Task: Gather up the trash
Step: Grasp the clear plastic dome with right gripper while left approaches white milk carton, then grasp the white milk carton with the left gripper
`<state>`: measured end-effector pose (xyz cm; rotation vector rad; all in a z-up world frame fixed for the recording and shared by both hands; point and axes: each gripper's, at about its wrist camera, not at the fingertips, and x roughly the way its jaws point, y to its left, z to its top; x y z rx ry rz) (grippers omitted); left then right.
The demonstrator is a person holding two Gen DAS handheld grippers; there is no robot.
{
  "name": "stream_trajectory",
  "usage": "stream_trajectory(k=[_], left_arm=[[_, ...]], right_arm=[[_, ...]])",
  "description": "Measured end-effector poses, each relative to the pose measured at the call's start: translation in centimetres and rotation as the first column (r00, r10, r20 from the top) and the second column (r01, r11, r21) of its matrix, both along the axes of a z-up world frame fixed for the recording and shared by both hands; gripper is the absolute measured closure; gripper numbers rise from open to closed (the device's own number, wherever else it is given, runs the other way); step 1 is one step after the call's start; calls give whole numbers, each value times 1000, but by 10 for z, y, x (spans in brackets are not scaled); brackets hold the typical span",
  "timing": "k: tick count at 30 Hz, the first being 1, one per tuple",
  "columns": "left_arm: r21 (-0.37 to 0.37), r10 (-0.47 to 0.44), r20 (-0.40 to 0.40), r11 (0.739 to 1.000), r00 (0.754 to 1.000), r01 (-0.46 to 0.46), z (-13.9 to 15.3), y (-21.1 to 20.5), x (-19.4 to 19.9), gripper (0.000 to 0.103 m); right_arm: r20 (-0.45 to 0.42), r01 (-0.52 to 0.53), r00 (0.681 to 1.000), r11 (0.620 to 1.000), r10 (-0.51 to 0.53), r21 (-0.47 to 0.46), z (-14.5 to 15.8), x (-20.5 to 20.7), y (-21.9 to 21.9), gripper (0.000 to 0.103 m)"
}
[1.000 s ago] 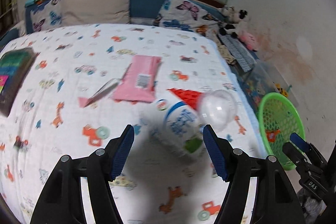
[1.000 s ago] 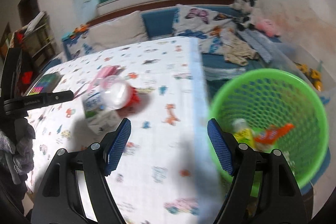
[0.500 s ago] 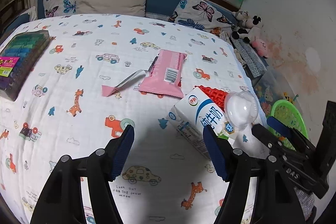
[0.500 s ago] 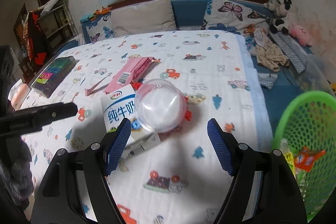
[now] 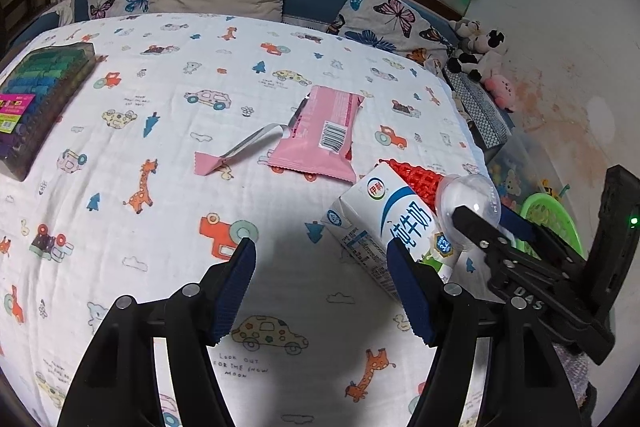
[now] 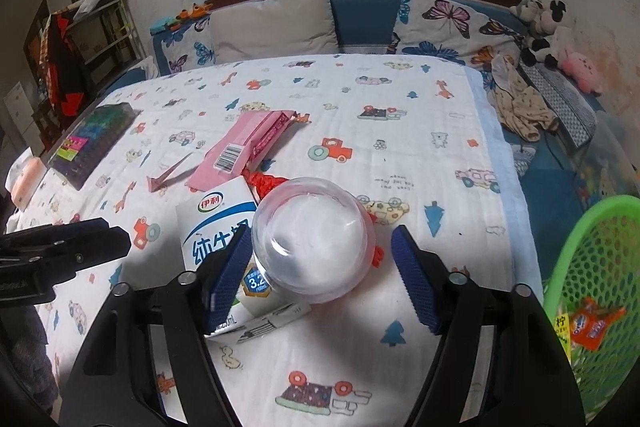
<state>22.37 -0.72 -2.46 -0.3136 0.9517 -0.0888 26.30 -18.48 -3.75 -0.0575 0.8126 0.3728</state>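
Bedroom scene: bed covered with a white sheet printed with cartoon cars and animals, pillows and a window behind.

Clear plastic dome lies on the sheet near the bed's right edge, resting against a milk carton and partly over a red mesh piece. The right gripper straddles the dome, and its jaws are closing. Its left pad sits at the dome's side; the right pad is still apart from it, so nothing is clamped yet.

Milk carton lies on its side, white and blue, touching the dome. A pink wrapper lies flat just beyond the carton, barcode up, with a torn pink strip beside it.

Left gripper hovers over bare sheet with its jaws spread and nothing between them; its right finger is close by the carton's near end.

Green mesh basket stands off the right edge of the bed and already holds an orange packet. A dark box of coloured items sits at the bed's far left. Plush toys rest by the wall on the right.
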Motion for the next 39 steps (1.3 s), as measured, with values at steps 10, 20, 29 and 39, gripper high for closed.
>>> stream_trajectory(k=[10,20,29,39], left_arm=[[-5,-19,-20,1000,1000,19,2,-10,11,37],[-28,10,-87,1000,996,-12,-2,-30,37,30],[-44,77,-190,995,979,-87,-21,-40,67,29],[-30,150,-245,986,958,-162,-29,-45,91,25]], right_arm=[[28,21,999,1000,-21,10,7,-8,-15,40],[62,103,992,994,-106,40,25,-34,-67,40],[59,179,982,983,-182,49,26,-49,-105,40],[56,209,976,976,-212,56,25,-53,-119,40]])
